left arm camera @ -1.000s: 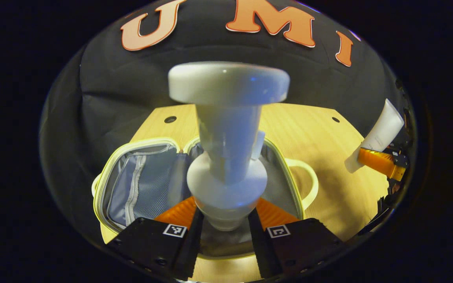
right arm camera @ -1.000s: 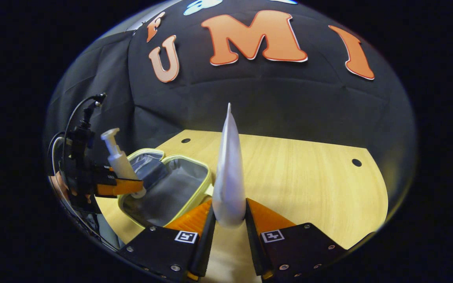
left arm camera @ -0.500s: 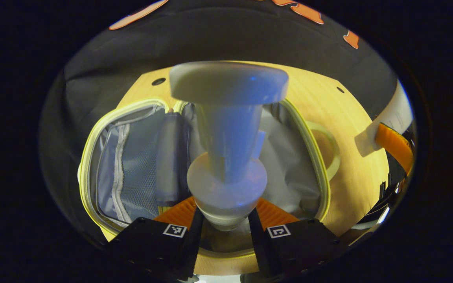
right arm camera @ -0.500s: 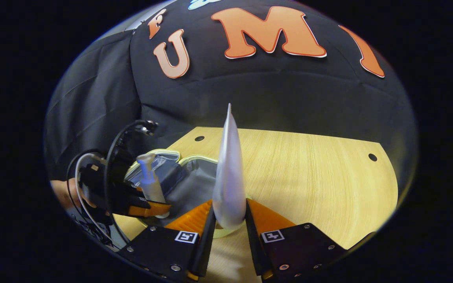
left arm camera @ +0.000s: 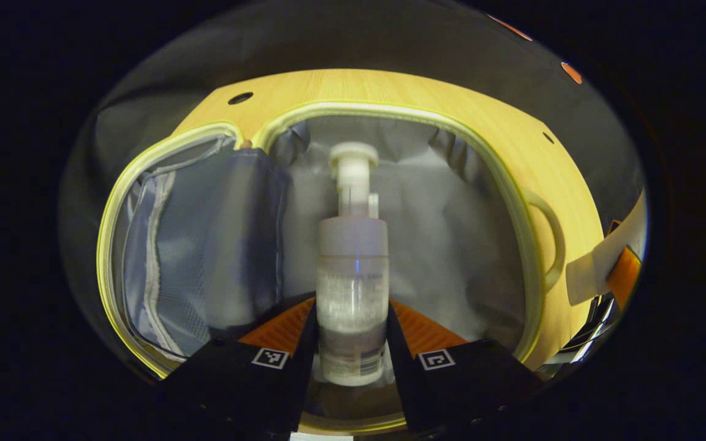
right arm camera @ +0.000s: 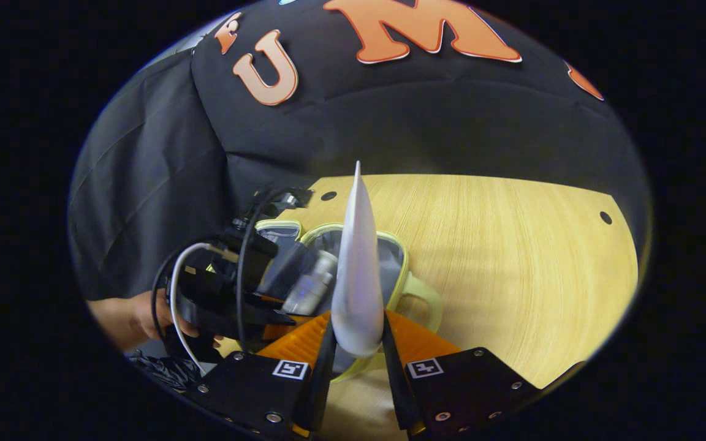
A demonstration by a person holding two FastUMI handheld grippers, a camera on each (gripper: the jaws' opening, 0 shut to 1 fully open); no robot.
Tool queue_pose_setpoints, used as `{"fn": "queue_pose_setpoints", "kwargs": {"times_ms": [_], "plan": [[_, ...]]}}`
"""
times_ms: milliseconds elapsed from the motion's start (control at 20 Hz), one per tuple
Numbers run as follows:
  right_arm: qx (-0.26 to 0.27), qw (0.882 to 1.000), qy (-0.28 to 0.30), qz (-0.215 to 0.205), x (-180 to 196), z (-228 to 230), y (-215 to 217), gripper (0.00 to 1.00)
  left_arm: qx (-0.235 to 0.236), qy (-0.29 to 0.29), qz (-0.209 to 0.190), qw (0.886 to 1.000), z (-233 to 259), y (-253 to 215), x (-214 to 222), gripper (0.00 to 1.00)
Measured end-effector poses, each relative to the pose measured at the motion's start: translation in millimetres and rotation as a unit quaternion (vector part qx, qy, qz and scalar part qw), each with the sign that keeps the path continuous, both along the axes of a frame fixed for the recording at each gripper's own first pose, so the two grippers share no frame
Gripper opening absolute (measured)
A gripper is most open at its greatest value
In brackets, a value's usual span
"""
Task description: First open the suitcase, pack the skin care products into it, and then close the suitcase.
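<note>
A: Left gripper view?
B: Left gripper [left arm camera: 351, 343] pinches pump bottle [left arm camera: 352, 288], both fingers on its base. Bottle sits over grey main bay of open suitcase [left arm camera: 512, 202] on table [left arm camera: 353, 86].
A: Right gripper view?
B: Right gripper [right arm camera: 356, 352] clamps white tube [right arm camera: 356, 269], pointing up. Suitcase [right arm camera: 417, 288] just behind, left gripper [right arm camera: 230, 300] at its left with bottle [right arm camera: 310, 291] tilted in.

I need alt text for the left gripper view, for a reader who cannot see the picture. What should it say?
The left gripper holds a clear pump bottle between its fingers, over the grey lining of the open, yellow-edged suitcase. The suitcase lies on a wooden table; its mesh-pocket lid is folded out beside it. At the edge, the right gripper holds a white tube.
</note>
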State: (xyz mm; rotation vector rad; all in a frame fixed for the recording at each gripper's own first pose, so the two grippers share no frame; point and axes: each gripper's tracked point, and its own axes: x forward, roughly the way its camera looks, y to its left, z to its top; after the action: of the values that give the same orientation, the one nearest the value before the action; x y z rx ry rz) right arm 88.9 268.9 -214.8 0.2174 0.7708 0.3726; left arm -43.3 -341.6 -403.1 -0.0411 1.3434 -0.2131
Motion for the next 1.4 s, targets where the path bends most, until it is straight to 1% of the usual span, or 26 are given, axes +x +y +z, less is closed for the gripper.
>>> {"fn": "queue_pose_setpoints", "kwargs": {"times_ms": [50,100,250,300,350,500,650,800,1000,1150,1200,1350,1400], "plan": [[0.0,1.0,0.006,0.002,1.2,-3.7,3.8,0.45,0.001,-0.004,0.007,1.0,-5.2,-1.1,1.9,0.63],[0.0,1.0,0.014,0.004,1.4,-8.7,7.9,0.45,-0.001,-0.009,0.012,1.0,6.1,-0.6,-0.2,0.62],[0.011,0.999,0.04,0.008,2.9,-18.4,20.4,0.45,-0.035,-0.044,0.037,0.998,22.0,-1.0,6.8,0.66],[0.014,0.999,0.047,0.01,3.1,-21.0,23.6,0.45,-0.038,-0.055,0.045,0.997,29.7,3.6,6.1,0.68],[0.015,0.998,0.054,0.011,2.6,-24.2,26.0,0.45,-0.035,-0.066,0.052,0.996,38.2,8.7,6.6,0.74],[0.021,0.996,0.081,0.02,3.4,-31.8,36.6,0.45,-0.032,-0.115,0.08,0.99,72.1,36.4,8.3,0.75],[0.012,0.993,0.111,0.029,0.3,-50.3,48.7,0.45,0.003,-0.15,0.112,0.982,95.6,86.8,13.2,0.75],[0.013,0.988,0.151,0.026,-5.5,-62.9,56.9,0.45,0.036,-0.171,0.152,0.973,106.3,143.8,13.0,0.75],[0.012,0.979,0.201,0.007,-2.1,-83.1,68.3,0.45,0.062,-0.166,0.216,0.96,94.8,204.2,1.7,0.75],[0.02,0.97,0.242,-0.016,2.0,-95.2,74.8,0.45,0.08,-0.159,0.238,0.955,85.8,238.9,-8.1,0.76],[0.018,0.968,0.249,-0.028,4.5,-98.5,74.1,0.45,0.088,-0.158,0.244,0.953,84.3,251.2,-10.7,0.75],[0.006,0.964,0.261,-0.049,5.6,-102.0,72.5,0.45,0.103,-0.155,0.257,0.948,77.4,275.6,-13.5,0.76],[0.005,0.963,0.262,-0.058,7.4,-102.7,71.4,0.42,0.108,-0.153,0.259,0.948,74.3,283.0,-15.0,0.76]]}}
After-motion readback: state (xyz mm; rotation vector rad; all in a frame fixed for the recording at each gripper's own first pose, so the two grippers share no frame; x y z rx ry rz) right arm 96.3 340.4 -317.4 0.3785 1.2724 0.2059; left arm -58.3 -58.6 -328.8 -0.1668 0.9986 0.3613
